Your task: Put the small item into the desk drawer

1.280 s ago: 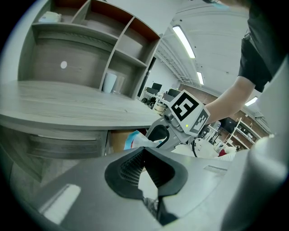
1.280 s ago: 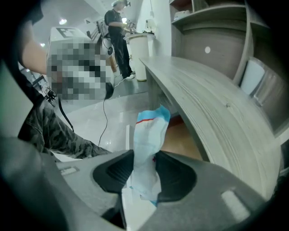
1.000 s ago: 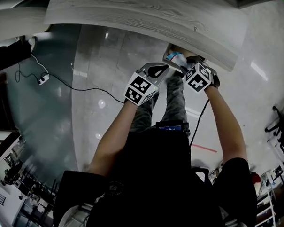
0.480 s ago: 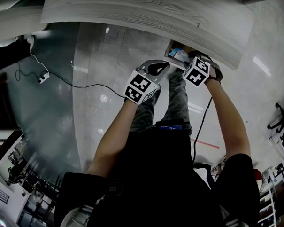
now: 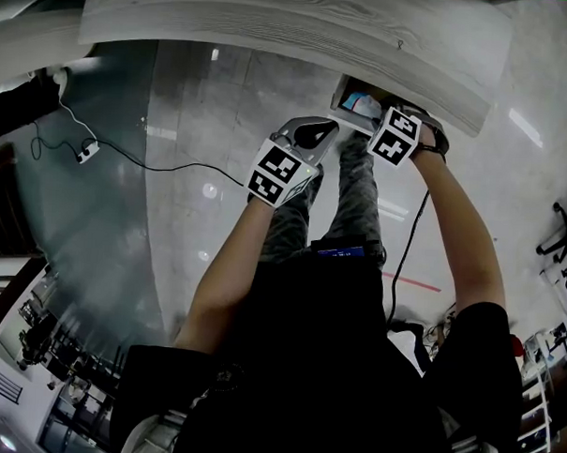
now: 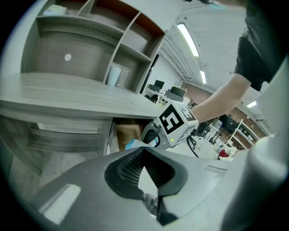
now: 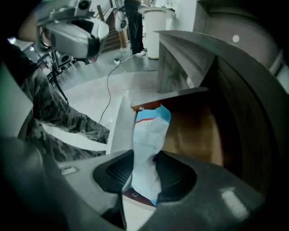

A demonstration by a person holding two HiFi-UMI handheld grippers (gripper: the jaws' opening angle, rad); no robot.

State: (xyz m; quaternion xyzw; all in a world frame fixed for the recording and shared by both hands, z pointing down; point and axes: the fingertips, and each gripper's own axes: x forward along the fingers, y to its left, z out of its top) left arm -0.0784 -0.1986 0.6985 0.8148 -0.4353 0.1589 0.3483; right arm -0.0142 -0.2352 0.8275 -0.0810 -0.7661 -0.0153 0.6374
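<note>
The small item is a light blue and white packet [image 7: 149, 149]. My right gripper [image 7: 146, 173] is shut on its lower part, and it stands upright over the open desk drawer [image 7: 194, 131], whose bottom is brown. In the head view the packet [image 5: 364, 104] shows inside the drawer [image 5: 348, 90] under the grey wooden desk [image 5: 273, 28], with the right gripper [image 5: 374, 118] at the drawer's opening. My left gripper [image 5: 311, 133] hangs a little left of the drawer, shut and holding nothing. From the left gripper view [image 6: 145, 173] I see the right gripper [image 6: 174, 124] and the packet [image 6: 133, 144].
The person's legs in camouflage trousers [image 5: 355, 196] stand below the drawer. A black cable [image 5: 155, 164] and a plug block [image 5: 85, 151] lie on the shiny floor at the left. Shelves [image 6: 113, 45] rise above the desk top. A white bin [image 7: 151, 27] stands farther off.
The right gripper has carried the packet a little farther in over the open drawer. The left gripper has barely moved.
</note>
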